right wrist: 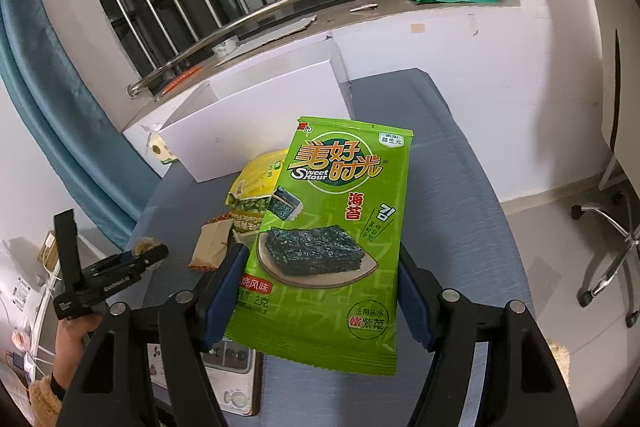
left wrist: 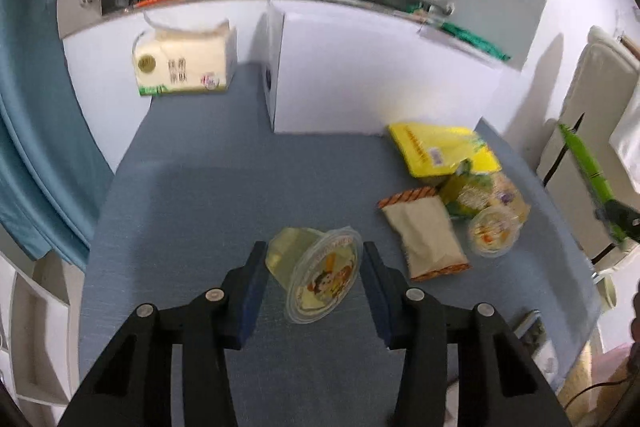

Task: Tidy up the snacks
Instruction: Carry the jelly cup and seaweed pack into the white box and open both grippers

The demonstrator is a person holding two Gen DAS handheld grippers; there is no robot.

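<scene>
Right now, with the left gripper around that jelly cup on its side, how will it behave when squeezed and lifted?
The jelly cup lies on its side on the blue table, so it may roll if nudged. Its clear, smooth plastic wall looks thin: probably slippery and apt to dent. Filled with jelly, it is likely heavy for its size. The left gripper straddles it near the lid rim, where it may tilt.

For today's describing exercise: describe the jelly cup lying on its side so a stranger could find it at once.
On the blue tabletop, in front of the white box, the jelly cup lies between the left tongs. Unlike the upright cup beside the snack packets, it is tipped over, its cartoon lid facing the camera.
</scene>
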